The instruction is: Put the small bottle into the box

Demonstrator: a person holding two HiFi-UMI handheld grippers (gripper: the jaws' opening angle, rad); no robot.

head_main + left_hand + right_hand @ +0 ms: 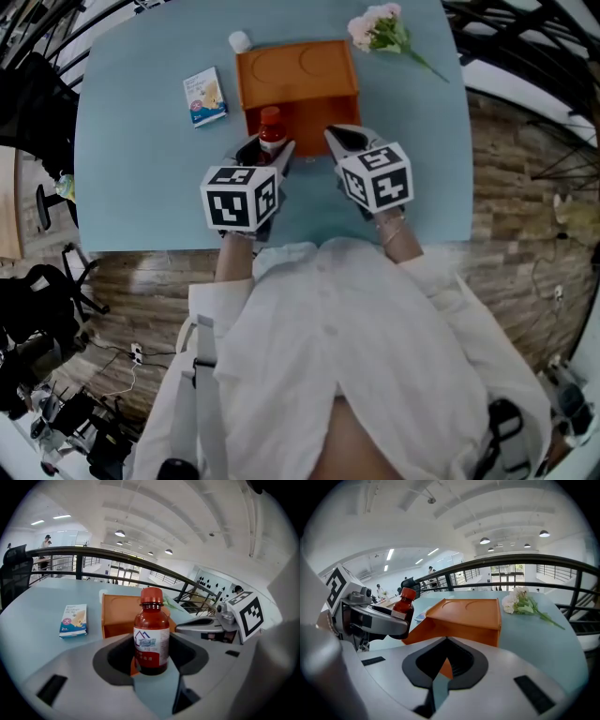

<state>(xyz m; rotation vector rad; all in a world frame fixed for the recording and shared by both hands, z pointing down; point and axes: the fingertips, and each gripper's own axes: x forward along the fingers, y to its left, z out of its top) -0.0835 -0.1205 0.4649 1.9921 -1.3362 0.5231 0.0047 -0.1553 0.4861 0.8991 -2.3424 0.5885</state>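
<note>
A small red-brown bottle (pixel 271 127) with a red cap and a white label stands upright between the jaws of my left gripper (pixel 267 150), which is shut on it. In the left gripper view the bottle (pixel 151 634) fills the middle, held at its lower body by the left gripper (pixel 151 654). The orange box (pixel 298 75) lies just beyond it, its open side facing me. My right gripper (pixel 345 141) hovers at the front right of the box, shut and holding nothing. The right gripper view shows the box (pixel 464 616), the bottle (pixel 404 603) at left, and the right gripper (pixel 444 662).
A small blue-and-white carton (pixel 204 97) lies left of the box. A pink flower sprig (pixel 384 30) lies at the far right of the light-blue table (pixel 141 187). A small white object (pixel 240 41) sits behind the box's left corner. The table's near edge is right below both grippers.
</note>
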